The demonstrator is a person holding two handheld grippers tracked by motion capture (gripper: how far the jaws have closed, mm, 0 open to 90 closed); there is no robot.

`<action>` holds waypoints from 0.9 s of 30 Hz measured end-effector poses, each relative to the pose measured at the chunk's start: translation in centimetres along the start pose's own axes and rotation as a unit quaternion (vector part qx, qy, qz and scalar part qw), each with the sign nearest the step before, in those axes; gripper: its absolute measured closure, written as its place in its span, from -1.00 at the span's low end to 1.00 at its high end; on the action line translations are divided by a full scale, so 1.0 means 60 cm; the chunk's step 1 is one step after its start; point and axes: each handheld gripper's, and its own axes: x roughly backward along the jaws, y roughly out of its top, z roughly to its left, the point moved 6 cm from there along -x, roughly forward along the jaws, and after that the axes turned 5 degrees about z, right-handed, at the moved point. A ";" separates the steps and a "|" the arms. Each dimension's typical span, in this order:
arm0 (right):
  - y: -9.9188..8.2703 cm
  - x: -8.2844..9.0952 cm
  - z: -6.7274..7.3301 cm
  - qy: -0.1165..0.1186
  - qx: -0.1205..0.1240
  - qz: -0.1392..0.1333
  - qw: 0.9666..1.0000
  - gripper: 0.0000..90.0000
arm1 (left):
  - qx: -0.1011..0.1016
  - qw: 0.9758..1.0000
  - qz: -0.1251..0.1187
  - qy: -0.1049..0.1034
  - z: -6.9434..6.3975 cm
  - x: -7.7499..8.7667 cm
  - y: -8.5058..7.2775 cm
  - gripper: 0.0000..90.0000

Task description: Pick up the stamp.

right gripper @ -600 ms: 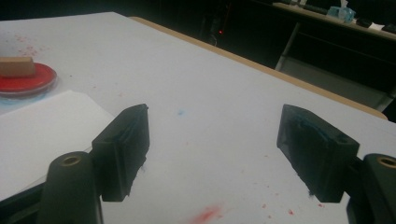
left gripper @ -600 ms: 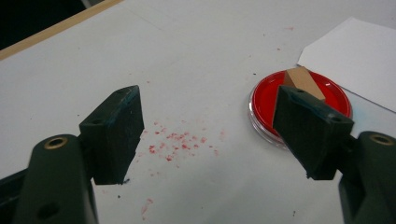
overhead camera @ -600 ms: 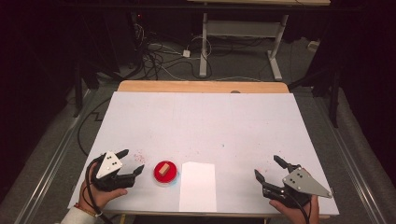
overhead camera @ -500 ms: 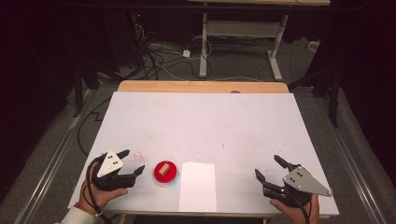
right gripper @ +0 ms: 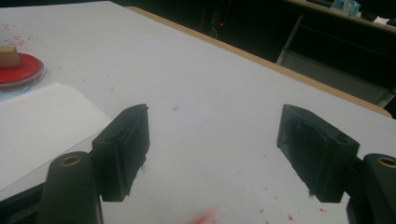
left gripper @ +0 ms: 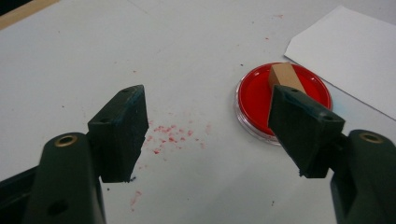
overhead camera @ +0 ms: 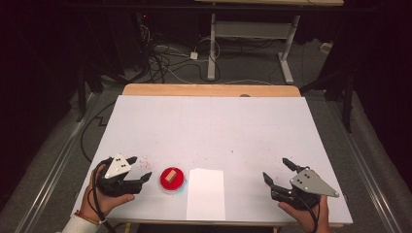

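Between its wide-apart jaws, the left gripper (overhead camera: 138, 178) held nothing. Just past one jaw sat the red dish (overhead camera: 173, 180), near the table's (overhead camera: 214, 126) front edge, beside the white paper (overhead camera: 206, 193). The wooden block (overhead camera: 169, 176) lay in it, long side pointing away. The right gripper (overhead camera: 278, 172) was open too, with much bare table beyond.

Pretty dark room overall, the light mostly lands on the big white-topped table (overhead camera: 214, 126), which has a pale wooden edge strip (overhead camera: 209, 90) along its far side. Behind it there's a grey carpeted floor (overhead camera: 252, 73) with a messy tangle of black and white cables (overhead camera: 165, 60) running everywhere. A white metal desk frame with two legs (overhead camera: 248, 36) stands further back. Dark metal rails (overhead camera: 46, 174) run along both sides of the table, and the walls just vanish into black.
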 end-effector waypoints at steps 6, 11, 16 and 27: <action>0.001 0.009 0.001 -0.004 -0.002 -0.005 1.000 -0.43 | -0.006 1.000 0.006 -0.011 -0.016 0.018 0.027 -0.36; 0.004 0.009 0.006 -0.003 0.002 -0.006 1.000 -0.45 | -0.006 0.999 0.041 -0.035 -0.031 0.004 0.041 -0.36; 0.001 0.002 0.005 0.001 0.000 0.000 1.000 -0.52 | -0.010 0.996 0.075 -0.051 -0.041 -0.025 0.046 -0.36; -0.002 0.000 0.005 -0.007 0.005 0.006 1.000 -0.57 | -0.015 0.985 0.153 -0.074 -0.058 -0.097 0.050 -0.25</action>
